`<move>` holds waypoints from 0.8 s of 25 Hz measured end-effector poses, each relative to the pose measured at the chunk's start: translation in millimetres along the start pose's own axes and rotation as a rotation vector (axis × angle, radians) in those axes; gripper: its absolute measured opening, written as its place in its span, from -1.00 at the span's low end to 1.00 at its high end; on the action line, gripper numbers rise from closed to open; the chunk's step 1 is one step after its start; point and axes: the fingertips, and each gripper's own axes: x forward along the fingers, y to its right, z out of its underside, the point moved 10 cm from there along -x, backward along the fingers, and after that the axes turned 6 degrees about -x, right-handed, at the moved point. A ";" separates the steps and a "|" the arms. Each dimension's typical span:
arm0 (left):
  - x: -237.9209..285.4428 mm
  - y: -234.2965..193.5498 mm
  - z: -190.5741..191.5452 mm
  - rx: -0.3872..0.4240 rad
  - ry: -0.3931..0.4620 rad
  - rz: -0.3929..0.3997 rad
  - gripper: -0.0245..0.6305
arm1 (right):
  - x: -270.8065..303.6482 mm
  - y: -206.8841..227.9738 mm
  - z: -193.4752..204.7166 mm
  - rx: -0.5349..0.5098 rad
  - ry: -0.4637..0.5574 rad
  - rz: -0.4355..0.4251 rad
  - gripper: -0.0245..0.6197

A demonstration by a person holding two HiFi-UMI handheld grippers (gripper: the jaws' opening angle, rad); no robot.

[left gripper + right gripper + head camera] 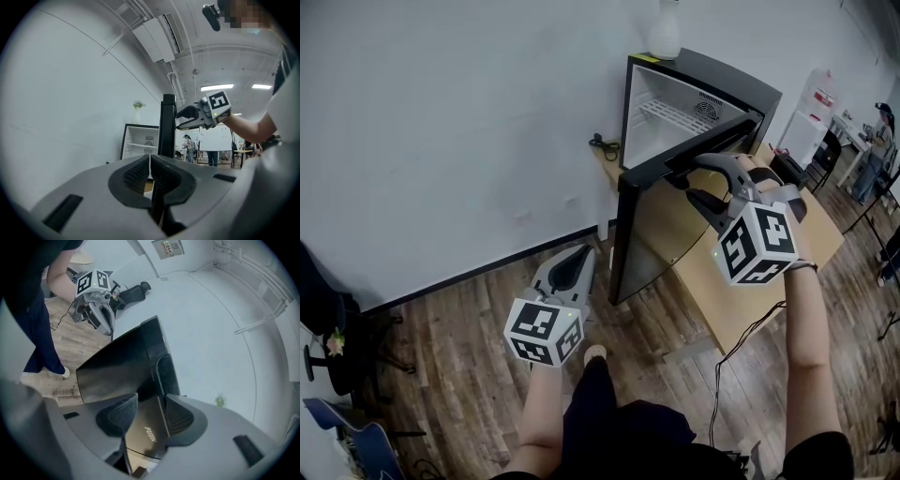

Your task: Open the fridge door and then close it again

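Half of the task is judged to be done. The fridge door point(652, 234) is shown swung wide from the fridge cabinet point(703, 75), which stands on a wooden table point(750, 300) against the white wall. The white interior with its wire shelf point(675, 114) is exposed. The closing swing is left to be made.

The right gripper point(686, 187) is placed at the door's upper edge, near the free corner. In the right gripper view its fingers point(119, 416) are seen set on either side of that edge, parted only by the door's thickness and, as far as can be judged, pinching it. The left gripper point(579, 258) is held low and well apart from the fridge, above the wooden floor point(459, 394). In the left gripper view its fingers point(138, 176) are pressed together with nothing between them. A white vase point(665, 28) is set on the cabinet top.

Writing: one brand mark point(149, 437) is printed in pale letters on the dark door edge between the right gripper's jaws. It appears to read "FUXIN", though the letters are seen at a slant and cannot be confirmed. Black-and-white square markers are carried on each gripper's cube, and no words are borne by them. A red-and-white sign point(818, 98) at the far side of the room is too small to be read.
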 end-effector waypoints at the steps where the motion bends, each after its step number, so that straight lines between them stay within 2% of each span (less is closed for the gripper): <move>1: 0.8 -0.8 0.6 0.000 0.001 -0.001 -0.90 | 1.1 -0.4 -1.3 -0.003 -0.010 0.005 -0.40; 8: 22.8 -35.3 -5.0 -0.029 0.007 0.001 -0.90 | 37.1 12.6 -21.4 0.006 -0.088 0.031 -0.40; 20: 72.3 -105.2 -25.2 -0.028 -0.026 0.031 -0.90 | 122.2 45.3 -38.2 0.057 -0.201 0.102 -0.40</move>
